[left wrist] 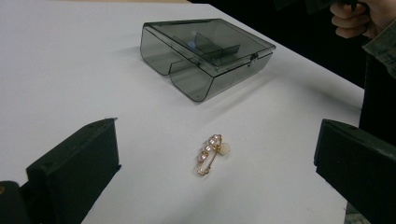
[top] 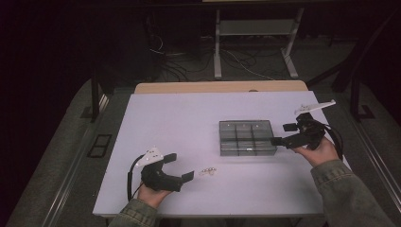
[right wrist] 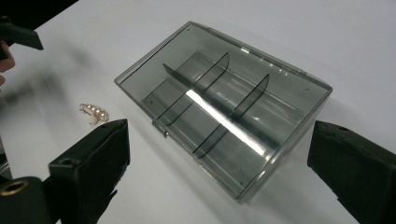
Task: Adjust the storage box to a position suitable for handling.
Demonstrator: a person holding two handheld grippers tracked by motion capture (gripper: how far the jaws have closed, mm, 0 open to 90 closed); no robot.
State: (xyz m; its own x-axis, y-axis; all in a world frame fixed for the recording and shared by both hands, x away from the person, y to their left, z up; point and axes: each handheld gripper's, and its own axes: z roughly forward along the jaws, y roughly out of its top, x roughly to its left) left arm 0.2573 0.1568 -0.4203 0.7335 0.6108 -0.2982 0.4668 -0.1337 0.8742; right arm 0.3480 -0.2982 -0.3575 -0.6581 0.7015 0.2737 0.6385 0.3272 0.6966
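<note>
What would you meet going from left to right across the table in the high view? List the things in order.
Left tongs → brooch → grey box → right tongs

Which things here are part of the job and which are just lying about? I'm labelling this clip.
In use:
- pearl brooch
- smoky divided box, lid closed
- left gripper, open by the brooch
- right gripper, open at the box

Lying about:
- cables on the floor
- table legs beyond
</note>
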